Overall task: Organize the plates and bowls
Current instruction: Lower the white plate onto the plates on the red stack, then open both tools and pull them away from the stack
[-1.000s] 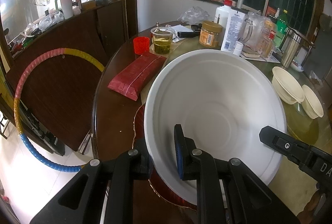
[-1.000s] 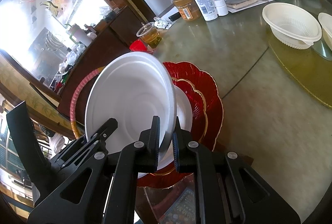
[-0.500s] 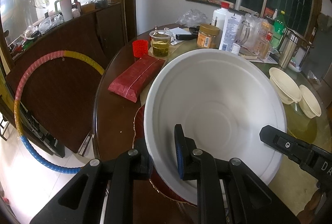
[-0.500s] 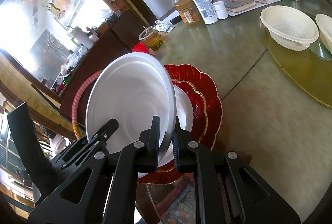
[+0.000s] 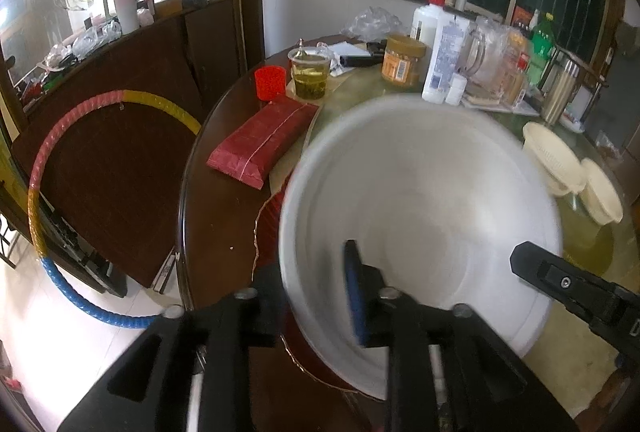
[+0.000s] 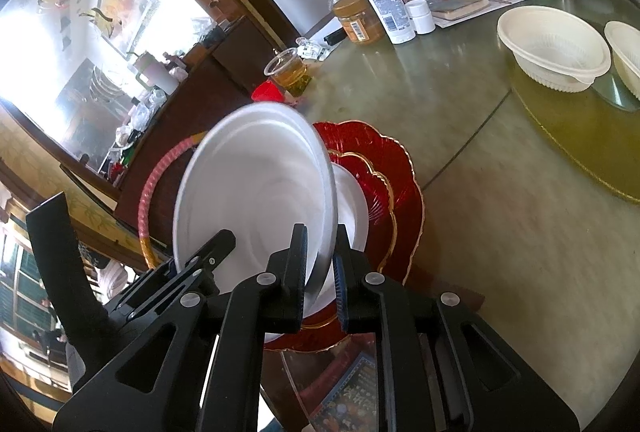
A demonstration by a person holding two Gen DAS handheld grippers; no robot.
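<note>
On the left, the left gripper (image 5: 316, 296) straddles the near rim of a white plate (image 5: 432, 200), and its jaws are opening: the blue pad stands clear inside the rim and no pad presses on it. The plate shows blurred and tilted above a stack of red scalloped plates (image 6: 384, 176) at the near edge of the counter (image 6: 500, 232). On the right, the right gripper (image 6: 320, 268) has the plate's opposite rim between its jaws, which are also opening, with a slim gap showing on either side of the edge.

The white plate looks thin, light and stiff, probably foam or light plastic, so it should lift easily but could slide or flip when let go. Its raised rim is the sensible place to take hold, one side each. The red plates look glassy with gold edging, likely heavier, slicker and easier to chip.

By count: one white plate between the grippers, another white plate (image 6: 352, 208) lying on the red ones, and two red plates visible, a smaller on a larger. Farther right stand two cream bowls (image 6: 556, 48), side by side and well apart from the stack.
</note>
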